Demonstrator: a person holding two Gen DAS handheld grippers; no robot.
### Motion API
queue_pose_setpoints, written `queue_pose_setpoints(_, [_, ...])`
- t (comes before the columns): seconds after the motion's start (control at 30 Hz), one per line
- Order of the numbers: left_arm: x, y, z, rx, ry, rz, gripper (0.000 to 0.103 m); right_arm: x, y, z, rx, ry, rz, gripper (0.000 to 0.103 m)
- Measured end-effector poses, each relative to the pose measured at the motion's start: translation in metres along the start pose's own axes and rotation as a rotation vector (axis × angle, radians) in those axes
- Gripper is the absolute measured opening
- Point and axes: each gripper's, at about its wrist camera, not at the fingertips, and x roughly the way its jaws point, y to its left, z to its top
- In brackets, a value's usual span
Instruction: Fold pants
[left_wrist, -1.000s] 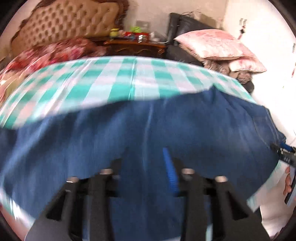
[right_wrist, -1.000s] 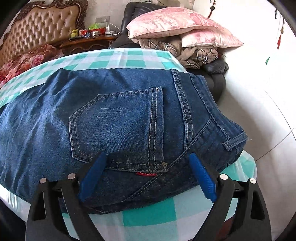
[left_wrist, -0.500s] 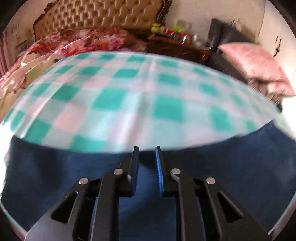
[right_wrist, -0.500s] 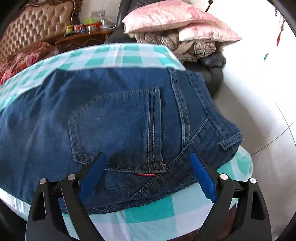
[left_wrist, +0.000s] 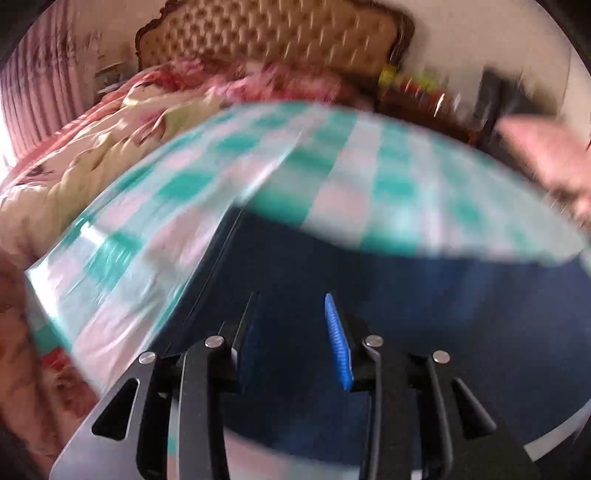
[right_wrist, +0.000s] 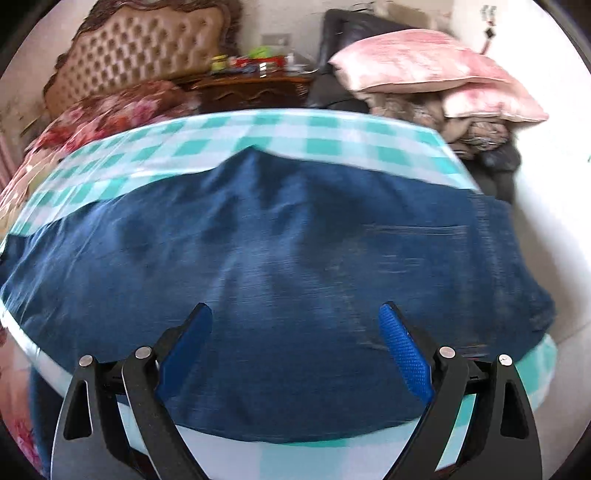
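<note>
Dark blue jeans (right_wrist: 280, 258) lie flat across a teal-and-white checked cloth (right_wrist: 303, 136). My right gripper (right_wrist: 295, 310) hovers over the middle of the denim, jaws wide open and empty. In the blurred left wrist view the jeans (left_wrist: 424, 314) fill the lower half, and a straight leg edge (left_wrist: 218, 251) runs along the cloth (left_wrist: 332, 173). My left gripper (left_wrist: 291, 306) is above the denim near that edge. Its jaws are opening, with only the flat fabric seen below the gap. Its blue pad (left_wrist: 338, 343) touches nothing.
A tufted headboard (right_wrist: 147, 55) and a floral quilt (left_wrist: 92, 147) lie behind and to the left. A wooden nightstand (right_wrist: 255, 86) holds small items. Pink pillows (right_wrist: 424, 62) are piled on a dark chair at the right. The cloth's front edge (right_wrist: 332, 454) is close.
The left gripper swept left along the jeans to the leg edge; its jaws narrowed, then widened. The right gripper slid left from the back pocket to mid-pants, still open.
</note>
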Motion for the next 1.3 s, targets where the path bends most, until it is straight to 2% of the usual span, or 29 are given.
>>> queue_pose_setpoints(0.03, [0.004, 0.002, -0.004, -0.005, 0.007, 0.046, 0.036, 0.002, 0.006, 0.000, 0.003, 0.007, 0.009, 0.088])
queue_pose_setpoints(0.1, [-0.010, 0.009, -0.010, -0.057, -0.029, 0.088, 0.039, 0.006, 0.016, 0.000, 0.031, 0.027, 0.045, 0.088])
queue_pose_setpoints(0.13, [-0.019, 0.007, -0.012, -0.068, -0.046, 0.114, 0.046, 0.008, 0.019, 0.000, 0.047, 0.034, 0.048, 0.088])
queue_pose_setpoints(0.17, [-0.032, -0.003, -0.016, -0.071, -0.077, 0.128, 0.050, 0.009, 0.020, 0.000, 0.060, 0.038, 0.041, 0.088])
queue_pose_setpoints(0.23, [-0.049, -0.034, -0.022, -0.014, -0.086, 0.030, 0.053, 0.012, 0.022, -0.003, 0.075, 0.052, 0.040, 0.088])
queue_pose_setpoints(0.27, [-0.058, -0.061, -0.028, 0.035, -0.074, -0.065, 0.056, 0.016, 0.023, -0.005, 0.082, 0.069, 0.039, 0.088])
queue_pose_setpoints(0.3, [-0.065, -0.082, -0.034, 0.061, -0.061, -0.126, 0.064, 0.019, 0.022, -0.007, 0.087, 0.080, 0.032, 0.088])
queue_pose_setpoints(0.37, [-0.083, -0.140, -0.049, 0.141, -0.062, -0.207, 0.069, 0.026, 0.021, -0.011, 0.093, 0.107, 0.015, 0.088])
queue_pose_setpoints(0.4, [-0.091, -0.167, -0.055, 0.175, -0.066, -0.252, 0.078, 0.028, 0.020, -0.013, 0.093, 0.111, 0.010, 0.088])
queue_pose_setpoints(0.43, [-0.096, -0.186, -0.060, 0.192, -0.066, -0.291, 0.085, 0.030, 0.020, -0.014, 0.094, 0.114, 0.006, 0.089])
queue_pose_setpoints(0.5, [-0.103, -0.231, -0.066, 0.199, -0.065, -0.381, 0.092, 0.033, 0.022, -0.018, 0.075, 0.111, -0.007, 0.089])
queue_pose_setpoints(0.53, [-0.104, -0.258, -0.069, 0.219, -0.054, -0.372, 0.096, 0.034, 0.025, -0.020, 0.058, 0.108, -0.021, 0.090])
queue_pose_setpoints(0.6, [-0.099, -0.293, -0.071, 0.232, -0.024, -0.328, 0.099, 0.034, 0.030, -0.023, 0.047, 0.100, -0.041, 0.092])
queue_pose_setpoints(0.67, [-0.093, -0.313, -0.073, 0.219, 0.005, -0.344, 0.101, 0.034, 0.030, -0.024, 0.056, 0.099, -0.039, 0.092])
queue_pose_setpoints(0.73, [-0.084, -0.329, -0.079, 0.235, 0.043, -0.307, 0.101, 0.034, 0.029, -0.024, 0.057, 0.097, -0.040, 0.092])
queue_pose_setpoints(0.8, [-0.068, -0.348, -0.087, 0.302, 0.130, -0.253, 0.102, 0.033, 0.029, -0.025, 0.059, 0.095, -0.041, 0.092])
queue_pose_setpoints(0.87, [-0.073, -0.347, -0.094, 0.297, 0.088, -0.220, 0.102, 0.033, 0.030, -0.026, 0.064, 0.099, -0.037, 0.092])
queue_pose_setpoints(0.93, [-0.076, -0.342, -0.099, 0.253, 0.087, -0.218, 0.101, 0.033, 0.031, -0.026, 0.065, 0.102, -0.039, 0.093])
queue_pose_setpoints(0.97, [-0.077, -0.340, -0.102, 0.228, 0.073, -0.220, 0.101, 0.033, 0.031, -0.025, 0.071, 0.106, -0.035, 0.098])
queue_pose_setpoints(1.03, [-0.078, -0.339, -0.105, 0.230, 0.035, -0.218, 0.102, 0.035, 0.034, -0.025, 0.053, 0.115, -0.044, 0.099])
queue_pose_setpoints(1.3, [-0.067, -0.340, -0.098, 0.263, 0.065, -0.240, 0.102, 0.032, 0.032, -0.029, 0.056, 0.098, -0.039, 0.099])
